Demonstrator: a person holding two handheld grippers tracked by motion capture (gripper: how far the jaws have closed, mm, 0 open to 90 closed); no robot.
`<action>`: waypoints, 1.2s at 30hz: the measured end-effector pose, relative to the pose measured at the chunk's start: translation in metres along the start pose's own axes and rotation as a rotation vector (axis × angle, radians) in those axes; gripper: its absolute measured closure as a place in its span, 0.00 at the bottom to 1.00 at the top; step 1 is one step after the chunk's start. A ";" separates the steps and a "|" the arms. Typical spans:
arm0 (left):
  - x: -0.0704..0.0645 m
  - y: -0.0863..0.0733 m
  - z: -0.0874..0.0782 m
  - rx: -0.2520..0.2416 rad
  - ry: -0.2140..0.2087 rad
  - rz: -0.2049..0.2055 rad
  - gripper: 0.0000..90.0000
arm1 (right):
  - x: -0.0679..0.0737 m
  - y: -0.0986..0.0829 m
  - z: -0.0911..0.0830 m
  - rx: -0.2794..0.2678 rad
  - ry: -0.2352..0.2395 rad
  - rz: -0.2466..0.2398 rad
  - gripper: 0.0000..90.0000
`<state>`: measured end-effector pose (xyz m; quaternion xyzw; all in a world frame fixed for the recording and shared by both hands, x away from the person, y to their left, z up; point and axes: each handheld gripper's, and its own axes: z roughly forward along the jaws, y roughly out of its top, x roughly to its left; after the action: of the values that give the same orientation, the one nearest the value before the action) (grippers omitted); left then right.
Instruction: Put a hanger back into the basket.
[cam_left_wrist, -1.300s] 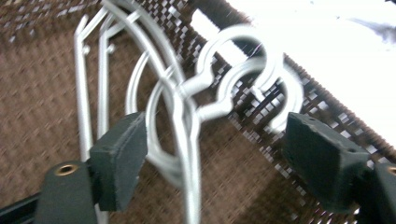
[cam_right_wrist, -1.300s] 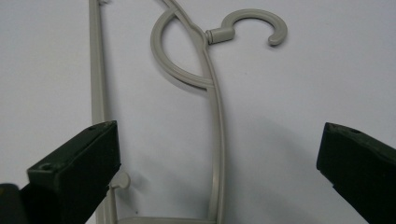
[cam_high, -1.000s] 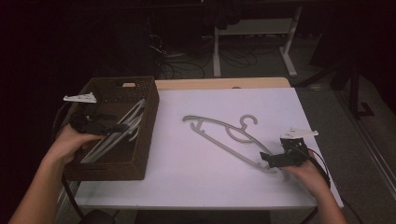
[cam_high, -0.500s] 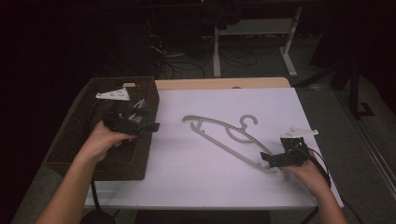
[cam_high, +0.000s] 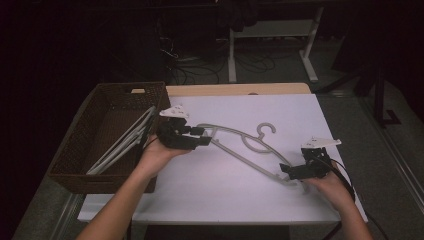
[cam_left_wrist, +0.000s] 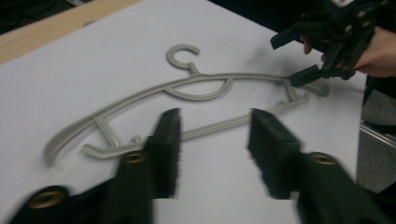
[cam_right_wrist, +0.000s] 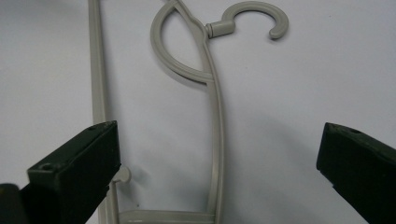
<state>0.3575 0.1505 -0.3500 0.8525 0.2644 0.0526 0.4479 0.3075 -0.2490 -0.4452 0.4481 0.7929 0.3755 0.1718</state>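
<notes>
The grey hanger lies flat on the white tabletop, nearer its right edge. The left gripper is open at the hanger's left end, beside the basket. The right gripper is open wide around the hanger's right end.

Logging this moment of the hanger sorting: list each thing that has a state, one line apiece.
Grey hanger: flat on the white table, hook pointing away from the person.
Left gripper: open, jaws at the hanger's near end.
Right gripper: open, jaws astride the hanger's other end.
Wicker basket: holds pale hangers leaning inside.
</notes>
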 end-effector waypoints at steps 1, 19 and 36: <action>0.001 -0.002 0.008 0.017 0.010 -0.003 0.75 | 0.000 0.000 0.000 0.001 0.000 0.000 0.00; 0.044 -0.043 0.098 0.211 0.218 -0.056 1.00 | -0.002 -0.002 0.001 0.008 0.002 0.000 0.00; 0.063 -0.032 0.121 0.173 0.283 -0.053 1.00 | -0.001 -0.003 0.001 0.010 0.005 -0.002 0.00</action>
<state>0.4380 0.1077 -0.4559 0.8647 0.3505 0.1374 0.3324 0.3076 -0.2501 -0.4481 0.4471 0.7957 0.3725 0.1681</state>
